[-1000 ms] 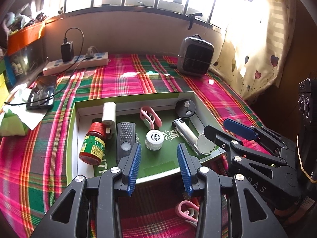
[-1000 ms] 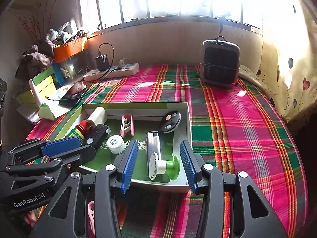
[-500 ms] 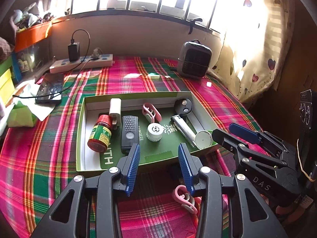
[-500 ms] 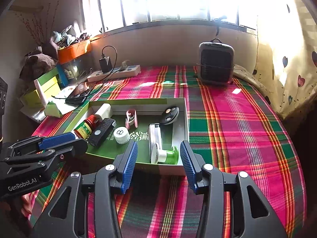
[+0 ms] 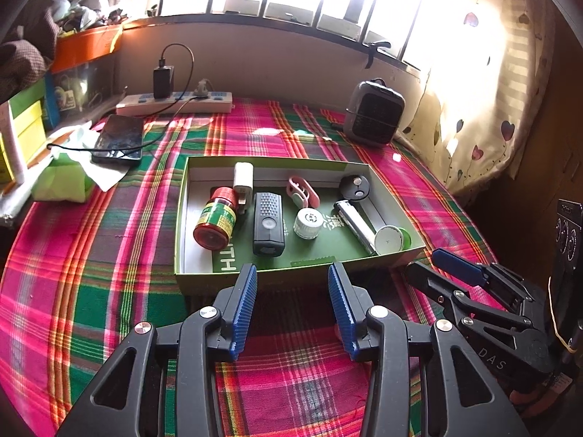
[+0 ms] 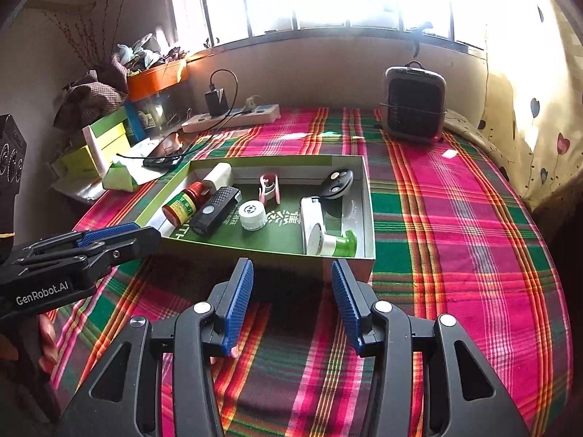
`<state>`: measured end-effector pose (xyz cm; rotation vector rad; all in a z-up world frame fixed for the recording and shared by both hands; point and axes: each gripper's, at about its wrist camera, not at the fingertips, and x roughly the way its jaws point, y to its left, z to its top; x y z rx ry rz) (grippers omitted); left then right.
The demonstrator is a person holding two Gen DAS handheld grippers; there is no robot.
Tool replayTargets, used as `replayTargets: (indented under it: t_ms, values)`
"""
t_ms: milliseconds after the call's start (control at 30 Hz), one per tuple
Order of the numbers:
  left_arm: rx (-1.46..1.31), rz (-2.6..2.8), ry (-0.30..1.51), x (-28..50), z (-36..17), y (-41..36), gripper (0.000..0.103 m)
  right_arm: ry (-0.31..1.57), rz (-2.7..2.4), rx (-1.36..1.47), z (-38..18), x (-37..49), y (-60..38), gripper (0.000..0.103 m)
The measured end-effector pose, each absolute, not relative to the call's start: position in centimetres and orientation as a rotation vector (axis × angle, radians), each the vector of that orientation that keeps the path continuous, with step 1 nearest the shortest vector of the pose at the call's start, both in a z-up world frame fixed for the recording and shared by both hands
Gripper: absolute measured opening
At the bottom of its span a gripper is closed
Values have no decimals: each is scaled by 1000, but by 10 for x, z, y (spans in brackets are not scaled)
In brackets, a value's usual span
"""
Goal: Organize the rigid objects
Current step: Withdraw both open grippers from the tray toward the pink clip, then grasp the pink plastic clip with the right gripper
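Rigid objects gathered inside green box [image 5: 291, 273] on plaid tabletop [image 5: 109, 273], box's long axis crosswise just ahead of left claw [image 5: 291, 284] and right claw [image 6: 291, 284], both spread apart, empty, right nearer green-capped bottle [image 6: 333, 242].

One green box [image 5: 182, 218] at centre, holding: one red-capped bottle [image 5: 215, 220] at 9 o'clock within it; one white plug [image 5: 243, 182] at 11 o'clock; one black remote [image 5: 268, 224] near the middle; one pink clip [image 5: 303, 192] at 12 o'clock; one white cap [image 5: 307, 223] at centre; one black key fob [image 5: 354, 188] at 1 o'clock; one silver lighter [image 5: 355, 223] at 3 o'clock; one green-and-white spool [image 5: 392, 239] at 4 o'clock. Outside the box: one power strip [image 5: 175, 102] at 11 o'clock; one phone [image 5: 118, 144] at 10 o'clock; one small heater [image 5: 373, 113] at 1 o'clock; two grippers, left gripper [image 5: 291, 306] and right gripper [image 6: 291, 302], both at 6 o'clock.
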<state>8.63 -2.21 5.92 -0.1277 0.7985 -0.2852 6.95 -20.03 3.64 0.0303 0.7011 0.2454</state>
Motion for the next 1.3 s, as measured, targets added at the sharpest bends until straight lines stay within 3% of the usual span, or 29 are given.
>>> replayTargets:
  t_ms: [1300]
  values:
    - [-170,-267,869,70,26,5,40,874,398,-35,-2,64,-151,46]
